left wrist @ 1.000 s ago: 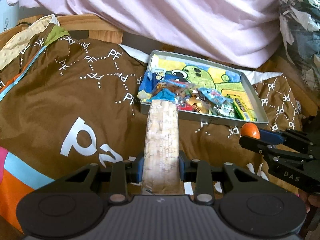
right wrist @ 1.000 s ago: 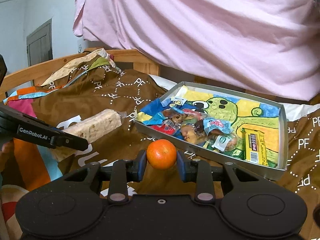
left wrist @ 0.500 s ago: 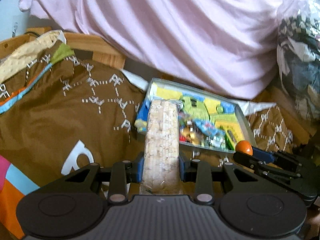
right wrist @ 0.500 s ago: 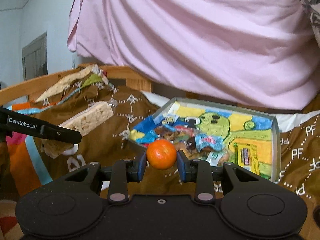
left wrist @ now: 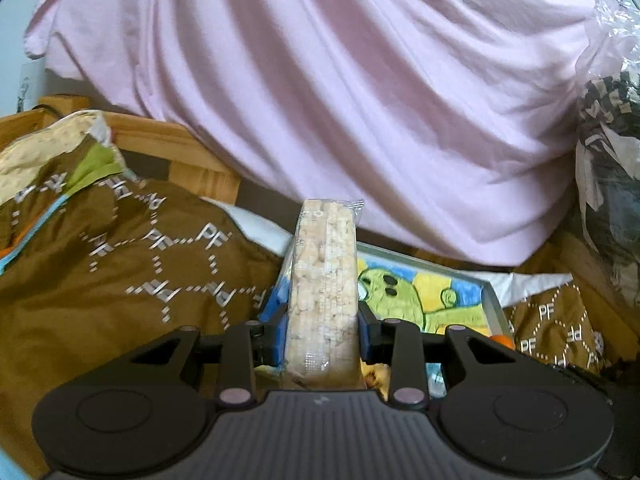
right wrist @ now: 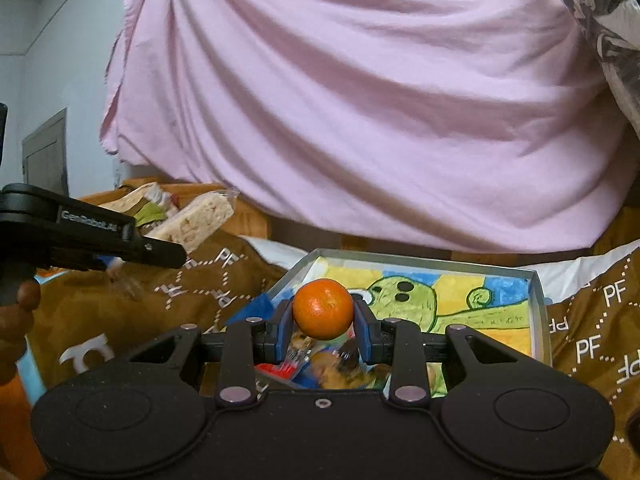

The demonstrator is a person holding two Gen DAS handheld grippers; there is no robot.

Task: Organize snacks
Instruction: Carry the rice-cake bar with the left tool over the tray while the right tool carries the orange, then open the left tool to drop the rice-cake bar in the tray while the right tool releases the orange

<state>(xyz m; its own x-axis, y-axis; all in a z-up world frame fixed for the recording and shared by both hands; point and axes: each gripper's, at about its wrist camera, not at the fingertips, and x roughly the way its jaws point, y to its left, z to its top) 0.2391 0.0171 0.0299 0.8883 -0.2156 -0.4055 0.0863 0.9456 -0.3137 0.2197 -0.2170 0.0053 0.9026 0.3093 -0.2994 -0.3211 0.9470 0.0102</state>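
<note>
A: So, starting with the left wrist view, what is the left gripper (left wrist: 322,334) doing?

B: It is gripping a wrapped rice cracker bar (left wrist: 323,280). The blue fingers (left wrist: 280,330) are pressing its two long sides, closed down to the bar's width, and the bar is sticking forward and up, over the near left corner of the metal tray (left wrist: 491,292).

A: And the tray?

B: It is lying on the brown bedspread (left wrist: 120,280) printed with "PF", showing a green cartoon drawing on its floor. Snack packets in it are mostly hiding behind the gripper. A pink sheet (left wrist: 340,100) is hanging behind the tray, and a sliver of orange is peeking out beside the tray's right rim.

A: Now the right wrist view?

B: The right gripper (right wrist: 322,330) is squeezing a tangerine (right wrist: 322,309) between its fingers (right wrist: 365,330), closed to the fruit's width, and holding it above the near part of the tray (right wrist: 536,300). Blurred snack packets (right wrist: 320,364) are lying in the tray under it. To the left of the tray, the other gripper (right wrist: 152,246) is carrying the bar (right wrist: 196,220), raised above the bedspread (right wrist: 592,344), with a hand (right wrist: 16,320) showing at the frame edge.
</note>
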